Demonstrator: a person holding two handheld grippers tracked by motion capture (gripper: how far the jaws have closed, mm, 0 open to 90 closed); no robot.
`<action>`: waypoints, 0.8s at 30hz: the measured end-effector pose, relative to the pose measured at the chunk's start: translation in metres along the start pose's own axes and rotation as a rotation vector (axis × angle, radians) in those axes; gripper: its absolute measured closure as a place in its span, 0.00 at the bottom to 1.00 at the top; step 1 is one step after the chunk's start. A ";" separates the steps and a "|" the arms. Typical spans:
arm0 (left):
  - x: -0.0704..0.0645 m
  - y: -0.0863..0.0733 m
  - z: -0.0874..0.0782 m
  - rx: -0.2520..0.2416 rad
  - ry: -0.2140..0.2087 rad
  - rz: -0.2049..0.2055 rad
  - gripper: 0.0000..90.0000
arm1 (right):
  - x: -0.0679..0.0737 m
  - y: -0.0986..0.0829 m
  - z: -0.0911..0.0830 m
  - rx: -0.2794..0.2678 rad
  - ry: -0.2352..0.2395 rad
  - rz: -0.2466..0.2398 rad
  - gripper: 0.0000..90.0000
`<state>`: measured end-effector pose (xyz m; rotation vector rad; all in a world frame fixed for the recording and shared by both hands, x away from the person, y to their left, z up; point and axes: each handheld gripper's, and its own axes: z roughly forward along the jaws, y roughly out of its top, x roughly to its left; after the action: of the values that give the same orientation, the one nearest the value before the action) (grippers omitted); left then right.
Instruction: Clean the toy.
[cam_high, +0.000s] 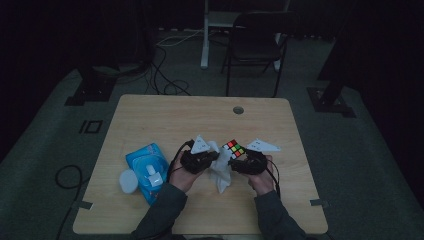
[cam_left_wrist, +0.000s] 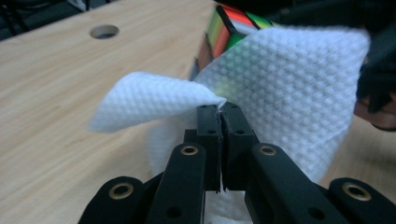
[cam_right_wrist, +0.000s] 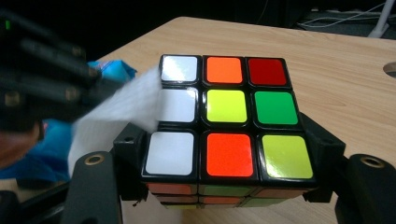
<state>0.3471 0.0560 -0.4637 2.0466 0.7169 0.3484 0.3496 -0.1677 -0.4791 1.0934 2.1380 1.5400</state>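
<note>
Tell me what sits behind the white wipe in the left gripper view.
Behind the white wipe is the puzzle cube, its orange, green and yellow stickers peeking above the cloth. The wipe covers the cube's lower part, so that stays hidden.

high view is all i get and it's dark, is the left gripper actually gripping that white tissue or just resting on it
Observer: Gripping. In the left gripper view the left gripper has its fingers closed on a fold of the white tissue.
Operator: and the cube, is the right one really holding it
Observer: Yes. In the right gripper view the cube sits clamped in the right gripper, one finger on each side.
Operator: is the tissue touching the cube
Observer: Yes, it lies against the cube's white column of stickers, covering part of the middle one.
Operator: what's the blue thing on the left
Observer: A blue wipes pack, lying flat on the table.
</note>
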 end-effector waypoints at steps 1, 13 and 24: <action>-0.003 -0.001 0.002 0.003 -0.006 0.003 0.98 | -0.001 0.000 0.000 -0.001 -0.003 0.008 0.38; -0.020 -0.005 0.015 0.018 -0.048 0.013 0.98 | -0.003 0.000 0.000 0.005 -0.045 0.043 0.38; -0.035 -0.004 0.023 -0.006 -0.106 0.039 0.98 | -0.008 0.001 -0.003 -0.012 -0.046 0.103 0.38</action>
<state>0.3293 0.0210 -0.4782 2.0595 0.6113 0.2617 0.3539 -0.1752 -0.4785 1.2409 2.0690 1.5540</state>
